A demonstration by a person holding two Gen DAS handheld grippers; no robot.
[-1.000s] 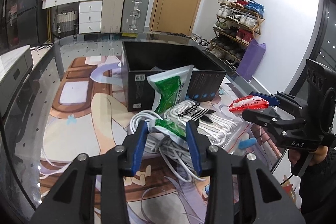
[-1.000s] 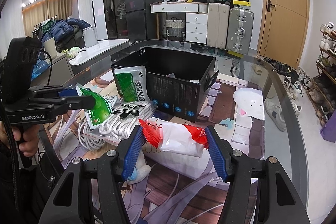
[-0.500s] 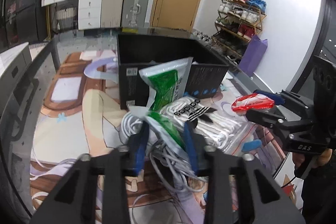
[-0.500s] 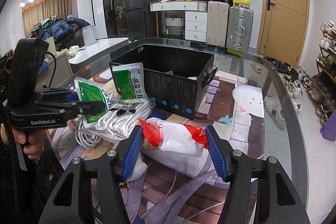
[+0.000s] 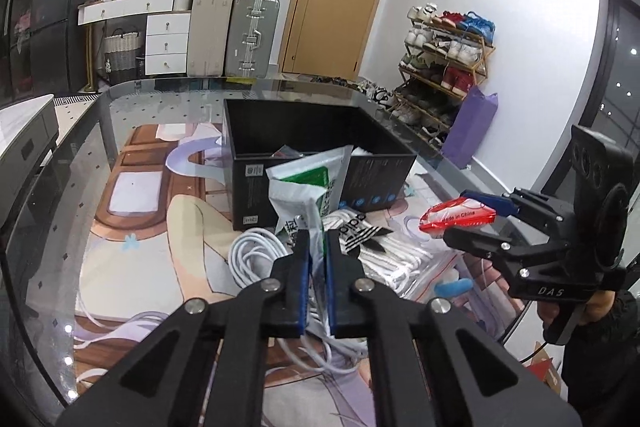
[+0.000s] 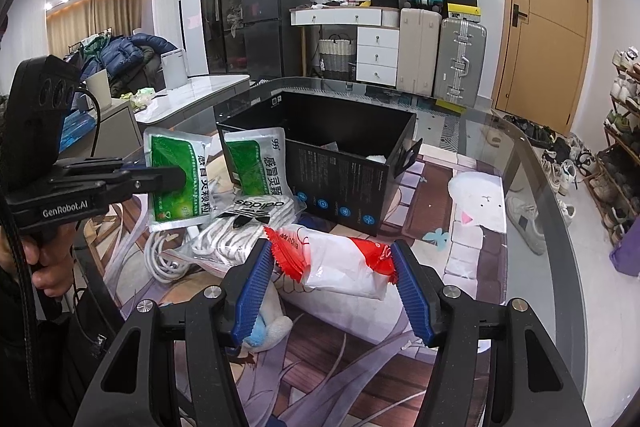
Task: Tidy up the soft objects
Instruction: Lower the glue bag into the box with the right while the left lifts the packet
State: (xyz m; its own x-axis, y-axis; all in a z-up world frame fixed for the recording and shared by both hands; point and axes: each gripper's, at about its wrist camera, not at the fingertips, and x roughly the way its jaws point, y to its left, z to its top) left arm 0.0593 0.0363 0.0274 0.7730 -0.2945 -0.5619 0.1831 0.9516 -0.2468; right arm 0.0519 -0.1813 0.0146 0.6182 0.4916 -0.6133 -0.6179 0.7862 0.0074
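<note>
My left gripper (image 5: pixel 316 247) is shut on a green-and-white medicine pouch (image 5: pixel 298 201), held above the table; it also shows in the right wrist view (image 6: pixel 176 183). My right gripper (image 6: pixel 332 259) is shut on a red-and-white plastic packet (image 6: pixel 340 259), which also shows in the left wrist view (image 5: pixel 456 217). A second green pouch (image 6: pixel 256 163) leans on the open black box (image 6: pixel 360 167). A clear adidas bag of white laces (image 6: pixel 240 223) and a coil of white cable (image 5: pixel 256 259) lie in front of the box.
A small white-and-blue plush (image 6: pixel 268 327) lies under my right gripper. The glass table (image 6: pixel 532 187) has a printed mat; its edge curves on the right. Suitcases (image 6: pixel 440 39), a drawer unit and a shoe rack (image 5: pixel 444 63) stand beyond.
My left gripper closed on the green pouch and lifted it off the cable pile. My right gripper kept holding the red-and-white packet and barely moved.
</note>
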